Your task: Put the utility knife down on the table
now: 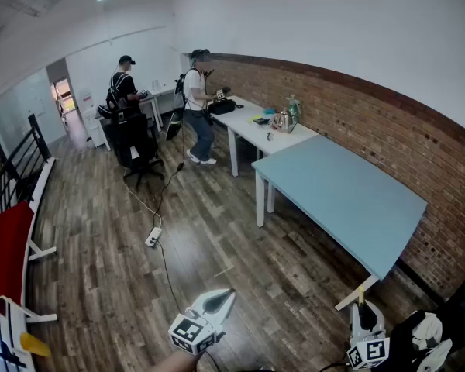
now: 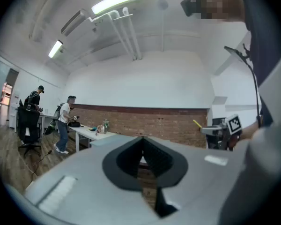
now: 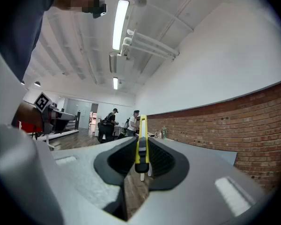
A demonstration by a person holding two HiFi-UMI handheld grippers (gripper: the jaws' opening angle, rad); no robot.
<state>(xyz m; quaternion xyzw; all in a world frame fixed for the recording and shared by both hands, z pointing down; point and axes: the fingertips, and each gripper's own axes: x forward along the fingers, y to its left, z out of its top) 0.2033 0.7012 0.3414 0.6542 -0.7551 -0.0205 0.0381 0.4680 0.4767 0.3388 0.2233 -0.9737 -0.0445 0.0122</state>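
Yellow utility knife (image 3: 141, 148) pinched upright betw. jaws, right claw (image 3: 141, 139); left claw (image 2: 141, 146) empty.

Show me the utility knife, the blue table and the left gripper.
utility knife (image 3: 141, 146): right gripper view, on its yellow body.
blue table (image 1: 349, 196): head view, on the bare top.
left gripper (image 1: 228, 294): head view, at its front tip.
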